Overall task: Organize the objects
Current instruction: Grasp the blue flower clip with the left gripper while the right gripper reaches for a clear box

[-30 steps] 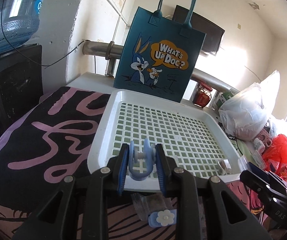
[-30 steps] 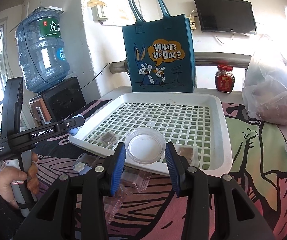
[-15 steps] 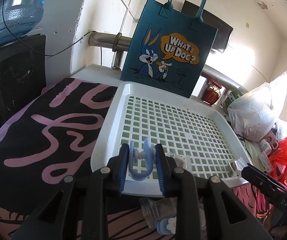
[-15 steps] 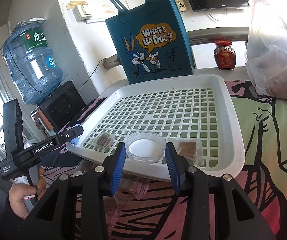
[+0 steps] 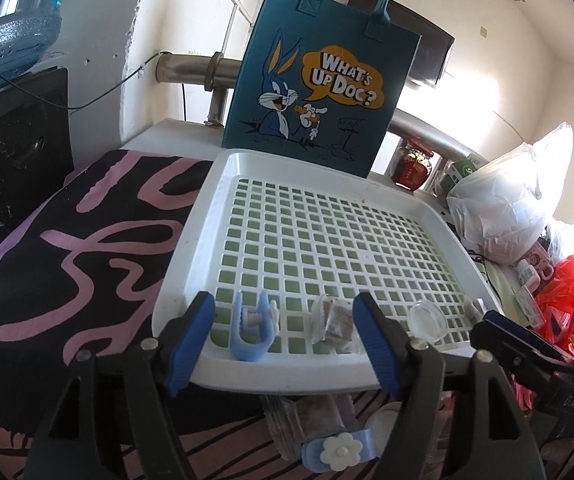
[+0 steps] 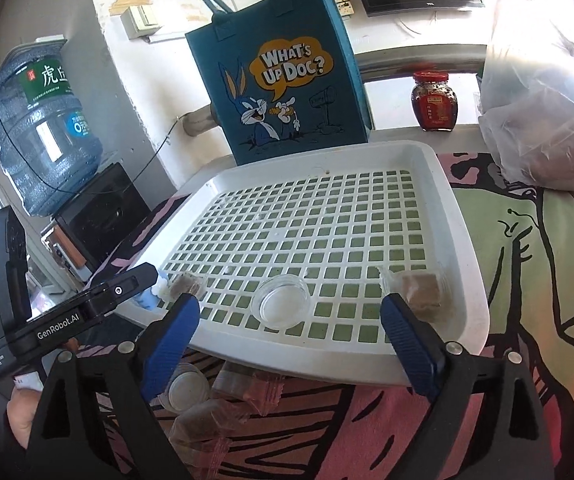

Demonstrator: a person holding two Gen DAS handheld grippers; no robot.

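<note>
tray [image 5: 191,248] of white slotted plastic fills the middle of both views, lying flat on the patterned cloth of the worktop [image 5: 67,240], with a blue cartoon tote bag [image 5: 319,80] upright behind it at top centre. it looks stiff and light, best moved by its rim.

inside, along the lower edge of the frame, sit the smaller things. in the right wrist view a clear round lid [image 6: 281,300] lies at lower centre; likely thin, slippery and easy to crack, so it wants a gentle pinch across its rim. a wrapped brown block [image 6: 421,288] lies at lower right and another wrapped block [image 6: 187,283] at lower left; the film looks crinkly and soft, so squeeze the solid block. in the left wrist view a pale blue hair clip [image 5: 251,332] lies at lower centre-left; it seems small, springy and light, safest taken across its two arms.

more wrapped pieces and a flower clip [image 5: 341,450] lie on the cloth below the tray, outside it.

the left tool [image 5: 285,342] hangs level at the tray's near rim, jaws spread wide, pinching nothing, the clip between them. the right tool [image 6: 291,342] sits likewise, spread and empty, the lid between its jaws.
</note>
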